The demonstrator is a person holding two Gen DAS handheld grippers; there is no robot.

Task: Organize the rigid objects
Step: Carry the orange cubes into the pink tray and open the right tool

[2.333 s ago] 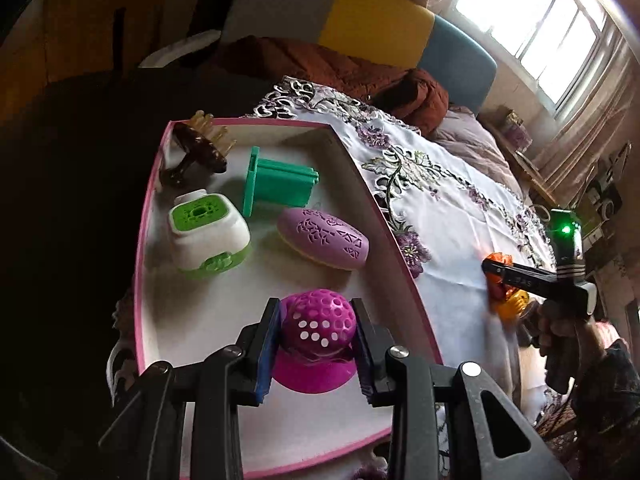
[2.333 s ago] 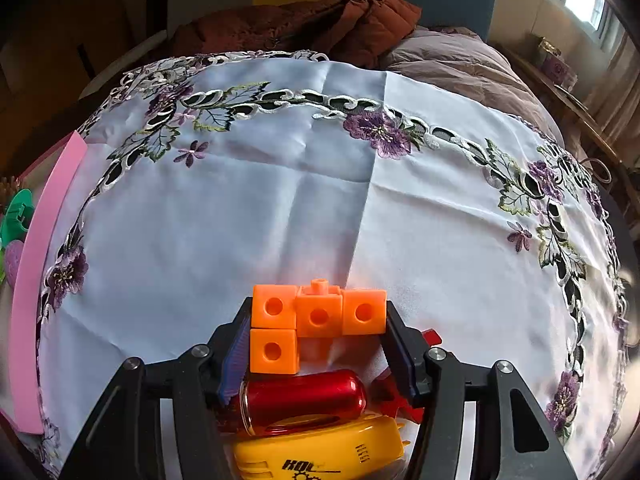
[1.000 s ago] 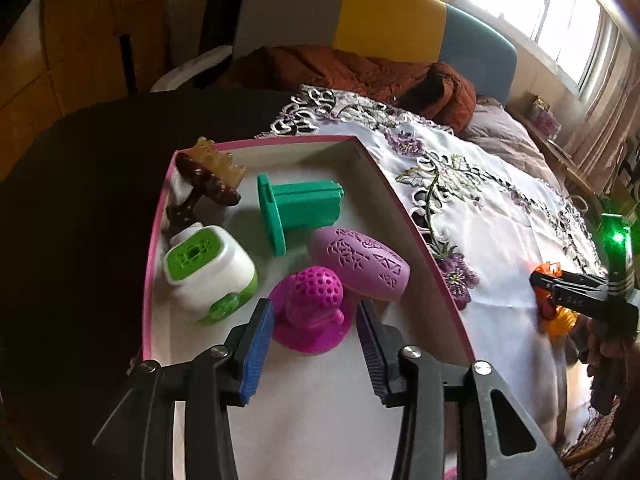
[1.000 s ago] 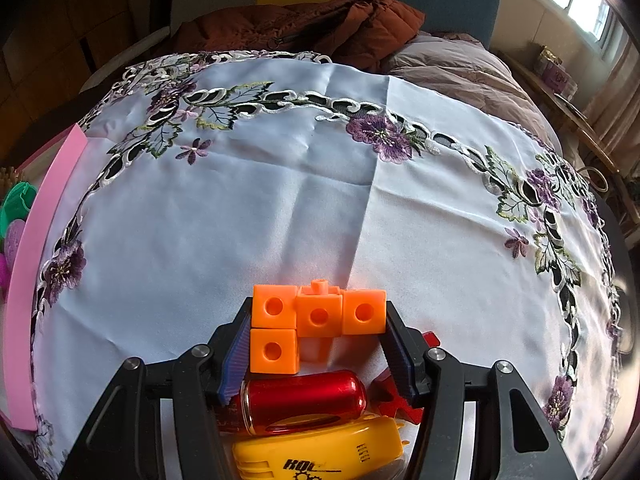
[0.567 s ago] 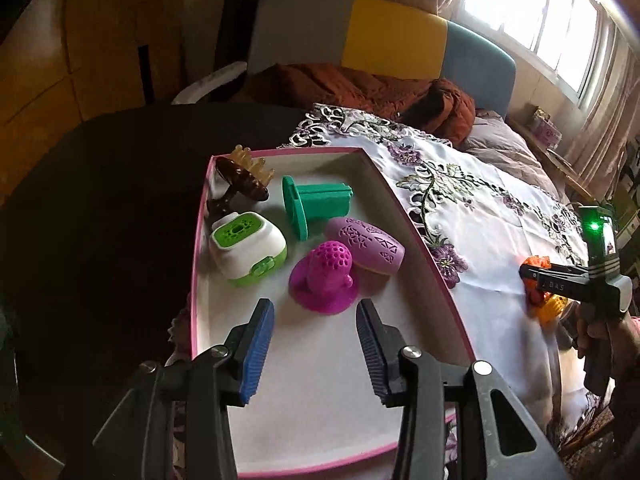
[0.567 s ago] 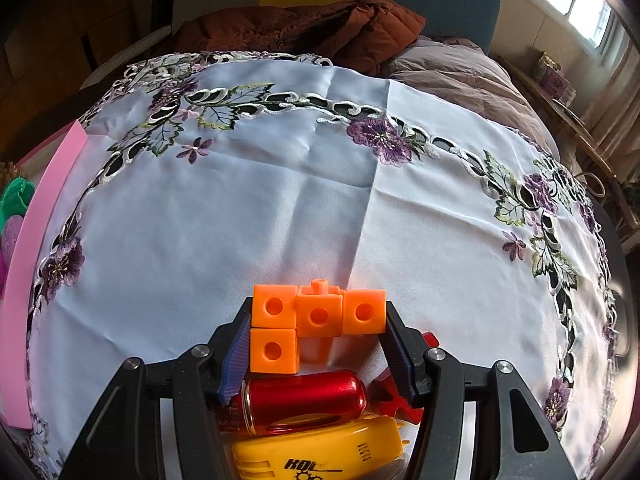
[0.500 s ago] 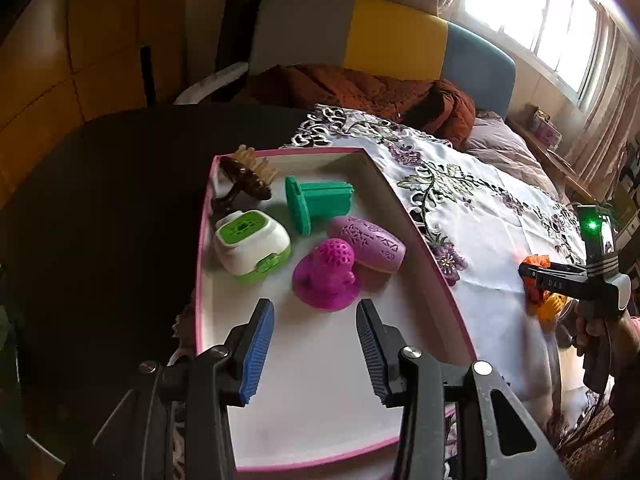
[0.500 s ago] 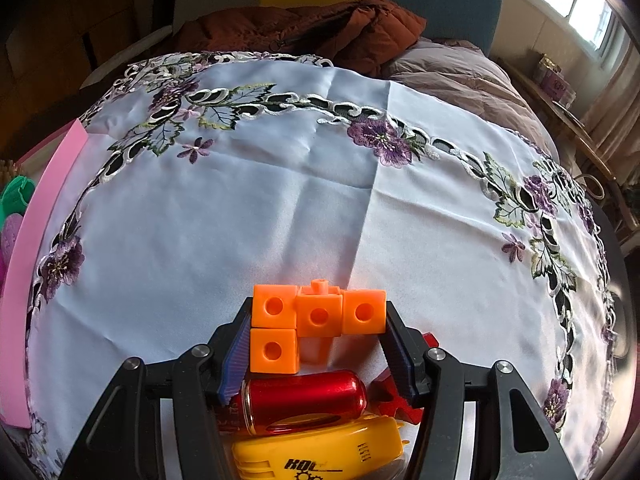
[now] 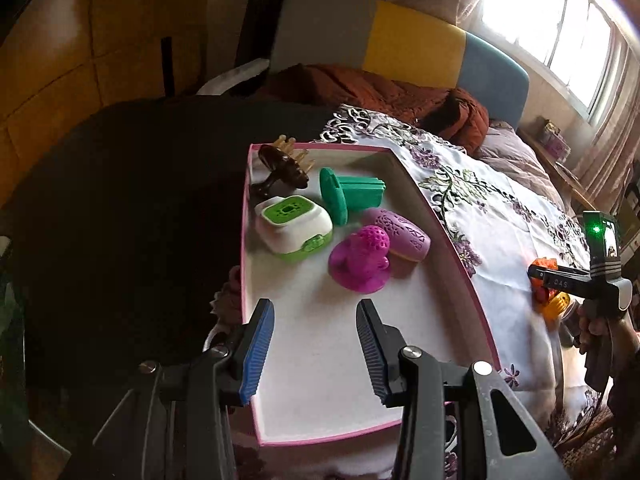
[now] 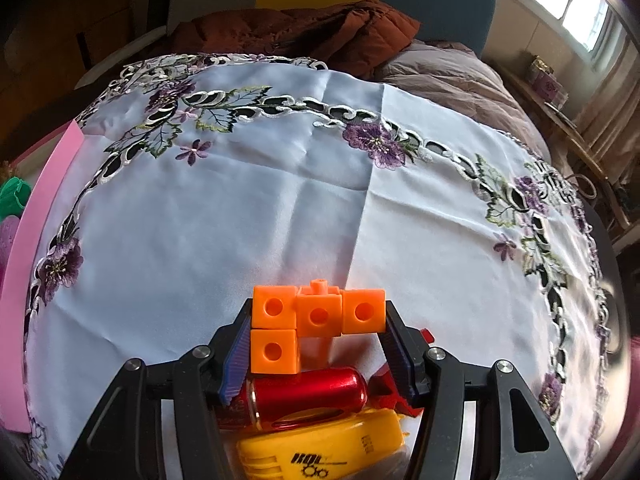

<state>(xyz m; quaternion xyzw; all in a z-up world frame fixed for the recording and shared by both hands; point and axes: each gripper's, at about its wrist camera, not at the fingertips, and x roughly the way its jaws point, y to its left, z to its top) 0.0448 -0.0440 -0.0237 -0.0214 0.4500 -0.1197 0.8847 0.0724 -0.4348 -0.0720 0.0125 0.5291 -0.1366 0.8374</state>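
Over the pink-rimmed tray [image 9: 440,240], left tool [image 9: 316,344] hung with jaws apart, nothing between them, above bare white floor of tray near its front edge. Five things sat grouped in far half of tray: magenta ball [image 9: 360,258] on its flat base, touching purple oval [image 9: 402,234] to its right; white-green box [image 9: 294,228] just left of ball; green piece [image 9: 350,196] lying on its side behind them; brown comb [image 9: 284,168] in far left corner. Tray lay at left edge of white tablecloth [image 10: 280,200] with purple flower border, partly on dark table [image 9: 120,200].

Right tool [image 10: 318,332] was clamped on orange blocks [image 10: 316,316], an L-shape of four cubes, pads pressing both ends of top row. Blocks were held just above cloth near its front edge. Under the tool lay red can [image 10: 308,392] on its side, yellow toy [image 10: 320,452] in front of it, and red bits [image 10: 394,394] to the right, partly hidden. From left view, right tool [image 9: 560,280] showed well right of tray, orange visible at its tip, person's hand [image 9: 596,320] on its grip.
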